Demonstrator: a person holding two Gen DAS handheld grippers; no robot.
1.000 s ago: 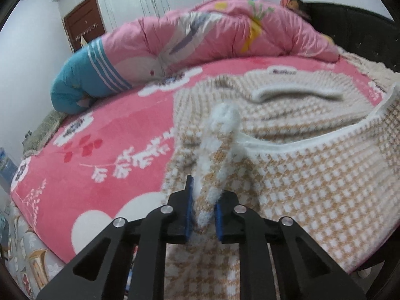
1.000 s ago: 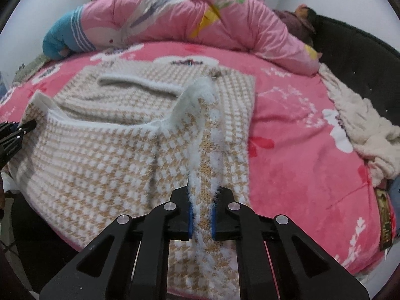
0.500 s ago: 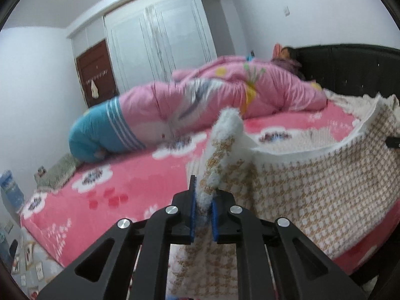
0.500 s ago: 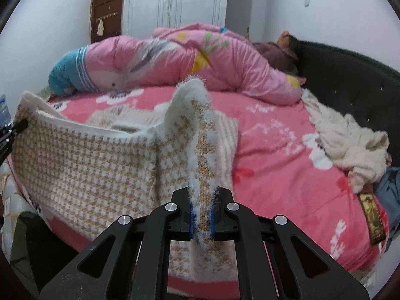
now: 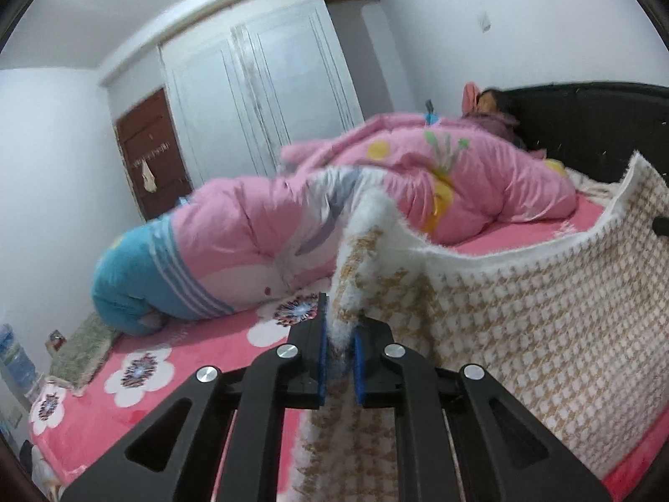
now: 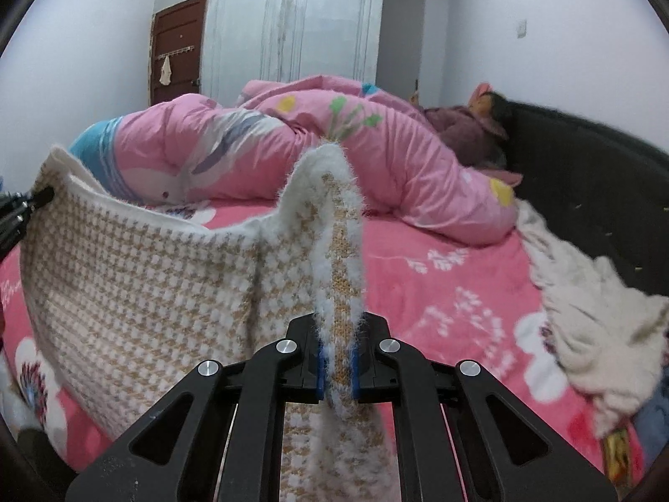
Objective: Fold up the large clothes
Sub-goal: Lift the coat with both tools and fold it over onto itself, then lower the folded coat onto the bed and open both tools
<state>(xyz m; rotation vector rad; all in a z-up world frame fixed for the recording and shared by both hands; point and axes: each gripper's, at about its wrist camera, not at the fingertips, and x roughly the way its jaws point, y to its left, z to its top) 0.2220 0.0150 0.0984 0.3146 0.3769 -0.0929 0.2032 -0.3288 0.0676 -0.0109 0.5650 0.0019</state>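
The left gripper (image 5: 339, 359) pinches a fuzzy white-edged corner of the tan-and-white houndstooth knit garment (image 5: 543, 334) between its blue pads, jaws pressed tight on the cloth. The right gripper (image 6: 336, 370) clamps the opposite corner of the same garment (image 6: 138, 284) the same way. Between the two, the garment hangs as a raised sheet above the near edge of the bed (image 6: 451, 276), its top hem sagging in the middle and its lower part trailing below the grippers. Beyond the garment, a rolled pink quilt (image 6: 259, 142) lies across the far side of the bed. A cream cloth (image 6: 585, 305), perhaps a blanket, is heaped beside the dark headboard (image 6: 585, 192).
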